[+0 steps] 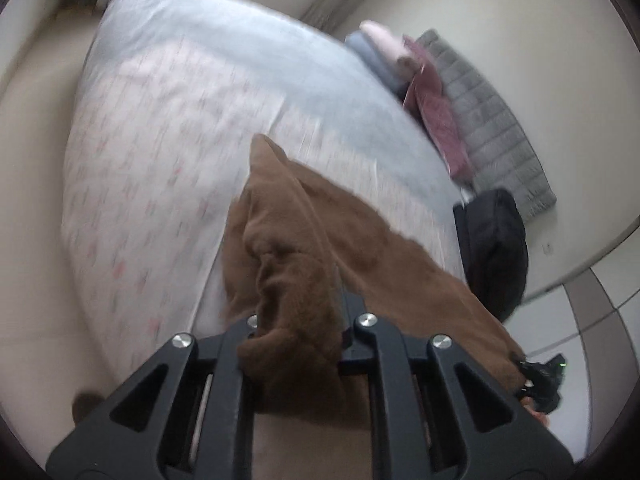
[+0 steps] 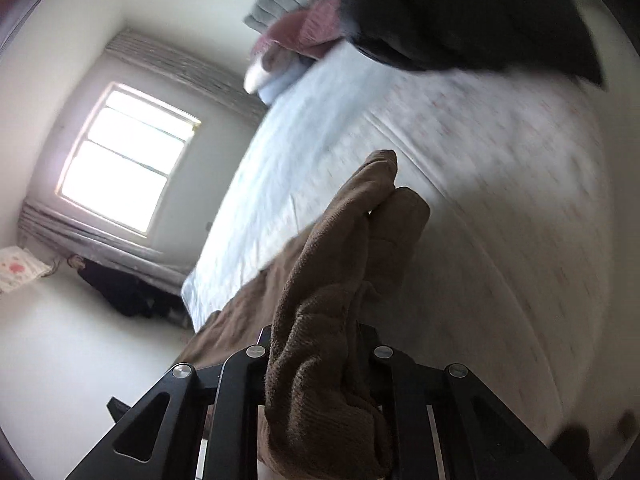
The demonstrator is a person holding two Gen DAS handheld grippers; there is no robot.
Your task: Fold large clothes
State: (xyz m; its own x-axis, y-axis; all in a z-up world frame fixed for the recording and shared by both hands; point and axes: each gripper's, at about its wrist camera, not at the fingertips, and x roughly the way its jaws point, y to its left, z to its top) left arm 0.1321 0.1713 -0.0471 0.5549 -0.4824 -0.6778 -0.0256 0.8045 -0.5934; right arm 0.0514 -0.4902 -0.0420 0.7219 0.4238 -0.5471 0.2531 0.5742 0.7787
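A brown fleece garment (image 1: 304,240) is held up over the bed (image 1: 160,160). My left gripper (image 1: 304,320) is shut on a bunched edge of it; the cloth hides the fingertips. The garment stretches right to my right gripper (image 1: 538,380), seen at the lower right of the left wrist view. In the right wrist view the same brown garment (image 2: 340,300) is bunched between the jaws of my right gripper (image 2: 320,344), which is shut on it, and it trails off to the lower left.
The bed has a floral sheet and a pale blue cover (image 1: 240,40). At its head lie folded pale clothes (image 1: 380,48), a maroon cloth (image 1: 432,112), a grey quilted pad (image 1: 492,120) and a black bag (image 1: 492,248). A window (image 2: 128,156) is on the far wall.
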